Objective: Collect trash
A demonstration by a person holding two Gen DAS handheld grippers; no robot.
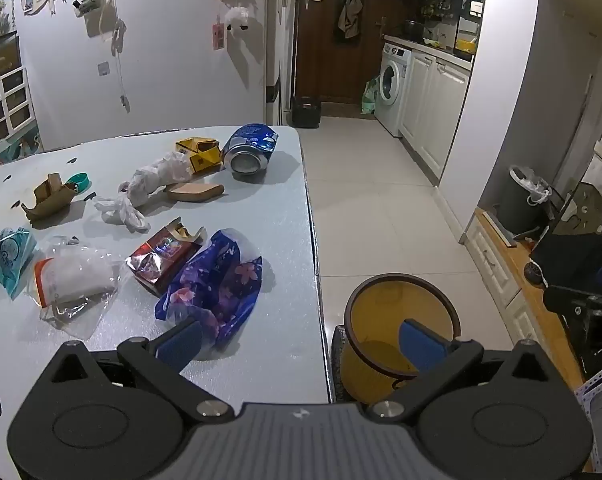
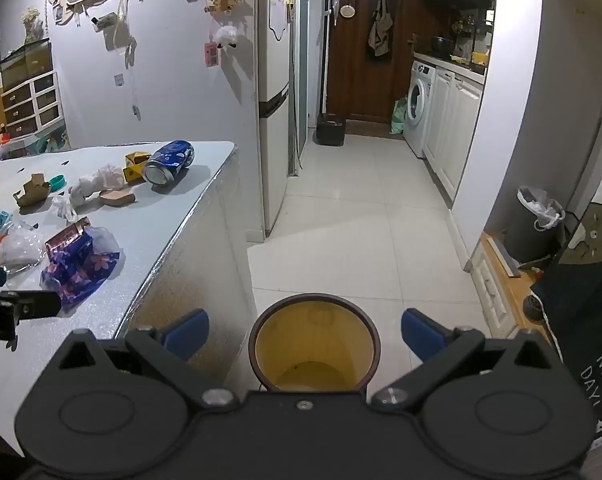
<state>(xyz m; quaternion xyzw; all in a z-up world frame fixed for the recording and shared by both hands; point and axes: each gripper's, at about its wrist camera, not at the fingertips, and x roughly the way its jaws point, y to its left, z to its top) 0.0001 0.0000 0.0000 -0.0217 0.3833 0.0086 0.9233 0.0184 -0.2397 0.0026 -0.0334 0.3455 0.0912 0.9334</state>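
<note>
Trash covers the desk; purple wrapper lies just ahead of the released left gripper, right gripper released over the bin.

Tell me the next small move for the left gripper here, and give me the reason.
Probably ease the left gripper forward and left onto the purple flowered wrapper and close on it. Both grippers are open and empty, that wrapper is the nearest trash on the table, and the yellow bin stands empty on the floor beside the table edge.
</note>
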